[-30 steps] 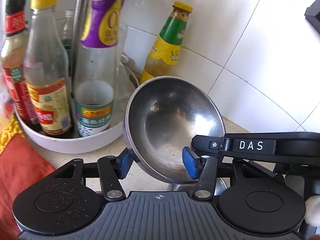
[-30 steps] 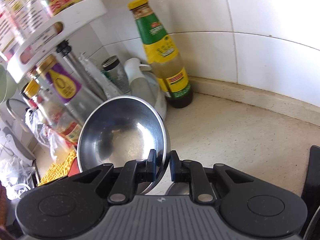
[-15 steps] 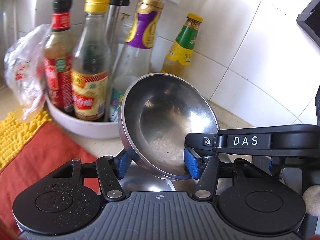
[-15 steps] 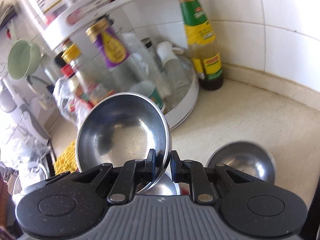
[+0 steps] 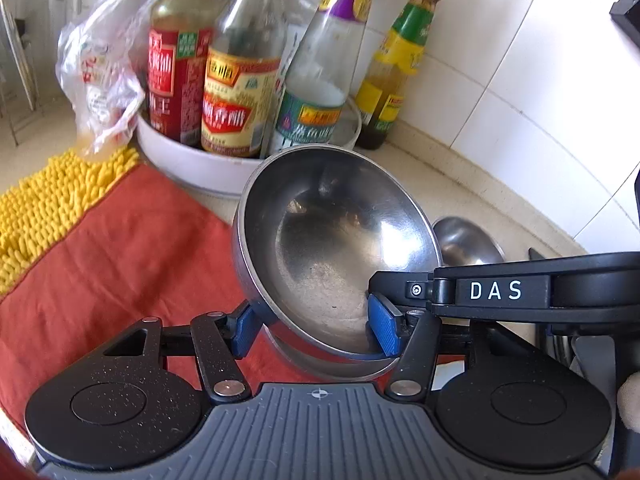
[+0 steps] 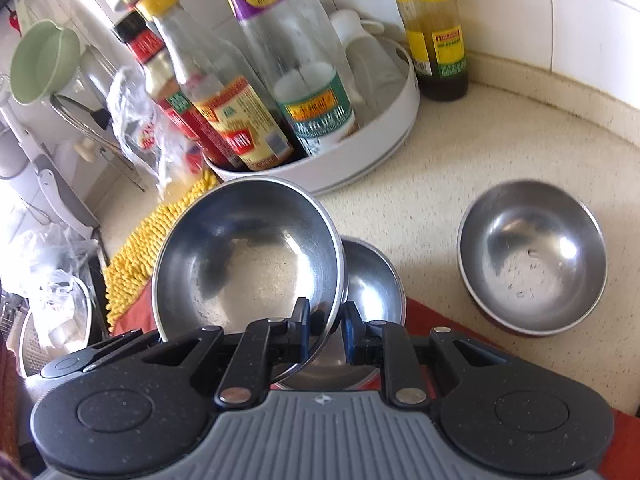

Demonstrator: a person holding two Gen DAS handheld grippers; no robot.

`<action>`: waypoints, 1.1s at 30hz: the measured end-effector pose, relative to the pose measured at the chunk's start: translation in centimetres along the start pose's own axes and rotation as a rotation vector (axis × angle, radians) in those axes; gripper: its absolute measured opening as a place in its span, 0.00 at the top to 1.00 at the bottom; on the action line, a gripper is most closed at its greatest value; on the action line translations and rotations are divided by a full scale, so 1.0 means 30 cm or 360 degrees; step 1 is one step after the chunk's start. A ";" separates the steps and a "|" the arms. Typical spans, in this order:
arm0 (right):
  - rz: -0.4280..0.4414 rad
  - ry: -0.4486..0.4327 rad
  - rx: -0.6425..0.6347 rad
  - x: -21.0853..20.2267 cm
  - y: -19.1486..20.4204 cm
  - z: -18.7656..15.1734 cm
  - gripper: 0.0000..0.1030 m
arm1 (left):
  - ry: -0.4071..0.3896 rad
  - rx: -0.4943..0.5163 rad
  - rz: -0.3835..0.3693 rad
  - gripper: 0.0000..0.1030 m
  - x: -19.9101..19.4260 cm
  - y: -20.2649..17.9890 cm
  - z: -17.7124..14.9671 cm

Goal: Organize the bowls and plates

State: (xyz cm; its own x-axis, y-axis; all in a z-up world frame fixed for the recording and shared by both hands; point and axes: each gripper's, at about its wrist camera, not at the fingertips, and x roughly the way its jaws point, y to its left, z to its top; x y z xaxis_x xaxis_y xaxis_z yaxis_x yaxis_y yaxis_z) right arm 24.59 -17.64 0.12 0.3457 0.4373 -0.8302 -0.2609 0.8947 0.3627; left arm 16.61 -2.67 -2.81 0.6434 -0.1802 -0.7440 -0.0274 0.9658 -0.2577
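Note:
A steel bowl [image 5: 340, 248] hangs tilted, its mouth towards both cameras. My left gripper [image 5: 314, 328] straddles its lower edge, and both blue pads touch the bowl. My right gripper [image 6: 326, 332] is shut on the same bowl [image 6: 248, 256], pinching its thin rim. Directly under the held bowl a second steel bowl [image 6: 372, 284] rests on the red cloth [image 5: 120, 264]. A third steel bowl [image 6: 532, 256] stands upright on the speckled counter to the right; the left wrist view shows it [image 5: 468, 240] behind the right gripper.
A white round tray [image 6: 384, 136] crowded with sauce bottles stands just behind the bowls. A green-and-yellow bottle [image 5: 396, 68] stands by the tiled wall. A yellow shaggy mat [image 5: 48, 208] and a plastic bag [image 5: 100, 64] lie to the left.
Both grippers have carried the bowl back from the bottles and lower. The red cloth and the two other bowls have come into view beneath and beside it.

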 end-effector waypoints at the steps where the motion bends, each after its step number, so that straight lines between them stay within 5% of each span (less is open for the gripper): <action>1: -0.0007 0.0007 0.0004 0.010 -0.001 -0.003 0.80 | 0.0012 0.0001 0.0001 0.38 0.006 0.002 -0.004; 13: -0.0115 0.0062 -0.0096 0.062 -0.005 -0.011 0.78 | 0.0109 0.0001 0.0038 0.38 0.076 0.037 -0.015; 33: -0.0125 0.0029 -0.0067 0.039 -0.025 0.000 0.75 | 0.0022 0.0000 0.0135 0.32 0.032 0.075 0.024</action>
State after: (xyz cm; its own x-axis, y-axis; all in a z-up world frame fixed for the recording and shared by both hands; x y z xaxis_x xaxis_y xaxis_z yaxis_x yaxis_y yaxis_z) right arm 25.19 -17.80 -1.12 0.3499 0.3639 -0.8632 -0.2715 0.9213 0.2783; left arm 17.73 -0.55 -3.66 0.6280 -0.1001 -0.7717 -0.0815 0.9778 -0.1931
